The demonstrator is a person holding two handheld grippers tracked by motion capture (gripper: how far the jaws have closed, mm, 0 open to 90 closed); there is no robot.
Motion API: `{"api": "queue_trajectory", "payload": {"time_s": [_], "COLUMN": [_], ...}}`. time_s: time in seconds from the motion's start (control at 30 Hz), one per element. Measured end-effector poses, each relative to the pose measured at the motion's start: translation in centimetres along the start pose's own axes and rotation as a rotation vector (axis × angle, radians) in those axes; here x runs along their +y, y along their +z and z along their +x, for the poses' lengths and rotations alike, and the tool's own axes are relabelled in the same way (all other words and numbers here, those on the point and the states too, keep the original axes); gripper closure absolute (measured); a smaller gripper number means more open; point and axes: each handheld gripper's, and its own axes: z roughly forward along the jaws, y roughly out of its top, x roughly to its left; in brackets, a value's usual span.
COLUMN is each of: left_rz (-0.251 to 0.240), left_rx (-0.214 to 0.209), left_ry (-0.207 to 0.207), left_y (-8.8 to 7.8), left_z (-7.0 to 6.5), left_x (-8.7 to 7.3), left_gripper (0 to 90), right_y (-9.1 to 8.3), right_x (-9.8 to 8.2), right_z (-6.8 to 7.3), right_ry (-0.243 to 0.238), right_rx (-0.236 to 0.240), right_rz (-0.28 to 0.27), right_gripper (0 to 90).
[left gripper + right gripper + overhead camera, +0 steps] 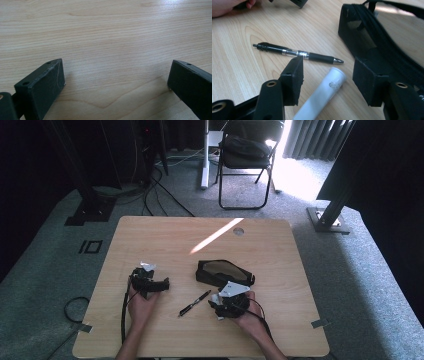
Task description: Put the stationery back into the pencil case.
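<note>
We have the right gripper (327, 80) with its fingers (293, 80) standing apart around a white tube (322, 96) that lies flat on the desk (237, 70), not pressed by either pad. A black retractable pen (297, 53) rests just beyond the tube's tip at twelve o'clock, and the open black pencil case (372, 37) sits at two o'clock, touching the far finger. To grip well, we judge we should centre the tube between the pads, keep them square to its length, and close low so it does not roll away. The left gripper (115, 82) rests with its fingers wide apart over bare wood, at nine o'clock of the pen in the high view.
</note>
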Motion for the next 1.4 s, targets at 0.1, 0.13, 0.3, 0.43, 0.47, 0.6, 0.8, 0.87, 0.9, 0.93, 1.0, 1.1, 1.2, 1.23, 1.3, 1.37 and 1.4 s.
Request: {"api": "queue_trajectory", "payload": {"time_s": [0.1,0.13,0.3,0.43,0.47,0.6,0.8,0.87,0.9,0.93,1.0,1.1,1.2,1.23,1.3,1.37,1.4], "left_rz": [0.000,0.000,0.000,0.000,0.000,0.000,0.000,0.000,0.000,0.000,0.000,0.000,0.000,0.000,0.000,0.000,0.000], "left_rx": [0.000,0.000,0.000,0.000,0.000,0.000,0.000,0.000,0.000,0.000,0.000,0.000,0.000,0.000,0.000,0.000,0.000], "left_ry": [0.000,0.000,0.000,0.000,0.000,0.000,0.000,0.000,0.000,0.000,0.000,0.000,0.000,0.000,0.000,0.000,0.000], "left_y": [0.0,0.0,0.0,0.0,0.0,0.0,0.0,0.0,0.0,0.0,0.0,0.0,0.0,0.0,0.0,0.0,0.0], "left_z": [0.0,0.0,0.0,0.0,0.0,0.0,0.0,0.0,0.0,0.0,0.0,0.0,0.0,0.0,0.0,0.0,0.0], "left_x": [0.0,0.0,0.0,0.0,0.0,0.0,0.0,0.0,0.0,0.0,0.0,0.0,0.0,0.0,0.0,0.0,0.0], "left_gripper": [1.2,1.2,1.3,1.3,1.3,1.3,1.3,1.3,1.3,1.3,1.3,1.3,1.3,1.3,1.3,1.3,1.3], "right_y": [0.1,0.1,0.3,0.4,0.4,0.5,0.6,0.7,0.8,0.8,0.9,0.9,0.8,0.8,0.8,0.8,0.8], "right_x": [-0.3,-0.4,-0.9,-1.3,-1.4,-1.8,-2.3,-2.5,-2.5,-2.6,-2.6,-2.7,-2.8,-2.9,-2.9,-3.0,-3.0], "right_z": [0.0,0.0,0.0,0.1,0.1,0.4,0.6,0.6,0.6,0.6,0.5,0.5,0.5,0.4,0.3,0.2,0.1], "right_ry": [0.004,0.004,0.006,-0.002,-0.003,-0.014,-0.007,-0.008,-0.008,-0.007,-0.006,-0.007,-0.006,-0.007,0.001,0.003,0.003], "right_rx": [-0.002,-0.001,0.000,-0.001,0.000,0.002,0.013,0.018,0.017,0.019,0.020,0.017,0.010,0.007,0.004,0.003,0.001], "right_rz": [0.005,0.010,0.029,0.048,0.052,0.069,0.091,0.101,0.105,0.108,0.113,0.120,0.125,0.126,0.128,0.131,0.132], "right_gripper": [38.2,37.8,37.7,37.8,37.8,37.9,40.3,41.6,42.5,43.6,46.3,49.6,53.2,54.5,56.5,57.5,58.3]}}
